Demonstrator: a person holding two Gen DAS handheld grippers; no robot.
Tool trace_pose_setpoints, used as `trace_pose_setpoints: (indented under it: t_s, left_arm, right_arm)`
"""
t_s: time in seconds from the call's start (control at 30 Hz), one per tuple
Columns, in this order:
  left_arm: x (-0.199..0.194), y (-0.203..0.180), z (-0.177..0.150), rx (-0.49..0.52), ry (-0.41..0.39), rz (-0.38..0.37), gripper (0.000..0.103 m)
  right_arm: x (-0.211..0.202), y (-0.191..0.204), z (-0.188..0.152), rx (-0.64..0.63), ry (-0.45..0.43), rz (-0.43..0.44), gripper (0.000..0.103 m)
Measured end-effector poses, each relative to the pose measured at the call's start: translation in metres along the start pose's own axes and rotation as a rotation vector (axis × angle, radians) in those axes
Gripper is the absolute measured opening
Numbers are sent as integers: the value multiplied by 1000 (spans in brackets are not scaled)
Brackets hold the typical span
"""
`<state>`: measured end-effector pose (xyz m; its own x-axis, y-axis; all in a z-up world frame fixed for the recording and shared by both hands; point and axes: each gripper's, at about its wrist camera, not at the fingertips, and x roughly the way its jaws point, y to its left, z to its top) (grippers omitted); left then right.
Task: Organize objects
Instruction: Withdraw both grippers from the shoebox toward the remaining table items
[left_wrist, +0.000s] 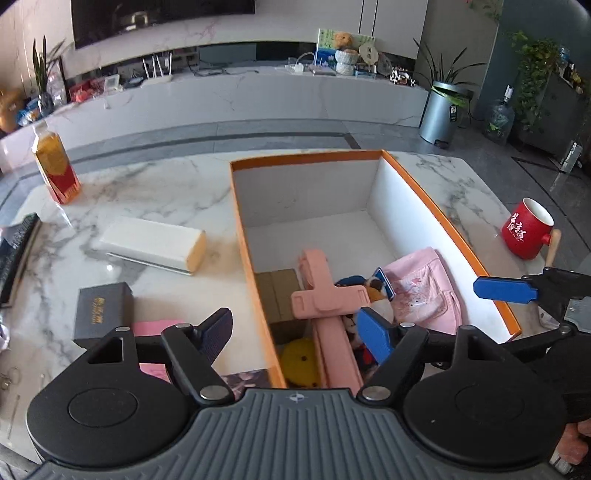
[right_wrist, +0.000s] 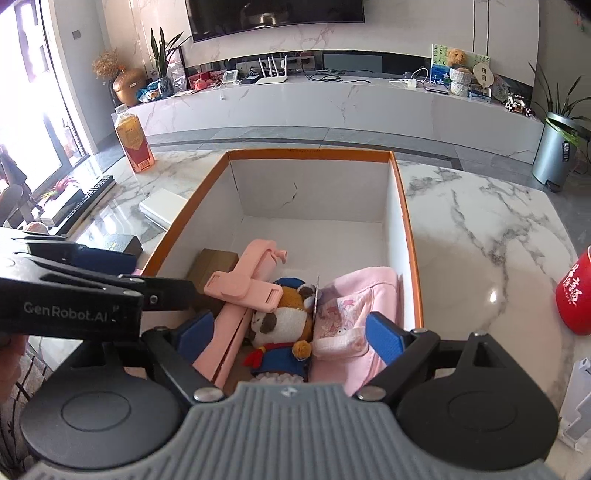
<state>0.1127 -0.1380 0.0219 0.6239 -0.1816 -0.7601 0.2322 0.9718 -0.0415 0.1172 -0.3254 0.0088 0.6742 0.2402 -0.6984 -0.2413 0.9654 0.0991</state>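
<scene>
**Over the orange-rimmed box, both my grippers empty**

Inside the orange-rimmed box (right_wrist: 400, 206), at its near end, lie a pink garment (right_wrist: 364, 306), a pink folding stand (right_wrist: 245, 284) and a plush toy (right_wrist: 284, 325) between them. Left of the box sit a white case (left_wrist: 155, 243) and a black box (left_wrist: 101, 314); right of it, a red mug (left_wrist: 526, 229). My left gripper (left_wrist: 295, 332) and right gripper (right_wrist: 291, 332) hang over the box's near end, fingers spread apart, gripping nothing.
</scene>
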Motion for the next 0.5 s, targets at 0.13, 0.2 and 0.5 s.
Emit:
trace_pose_setpoints:
  t_s: [0.13, 0.2, 0.5]
  left_arm:
    - [-22, 19, -5, -2, -13, -22, 88]
    - [-33, 29, -10, 10, -33, -21, 88]
    - [-62, 94, -46, -32, -117, 122, 88]
  right_arm:
    - [-13, 23, 0, 1, -19, 21, 94]
    - [-17, 35, -2, -8, -27, 24, 94]
    - [-26, 92, -16, 4, -81, 111, 94]
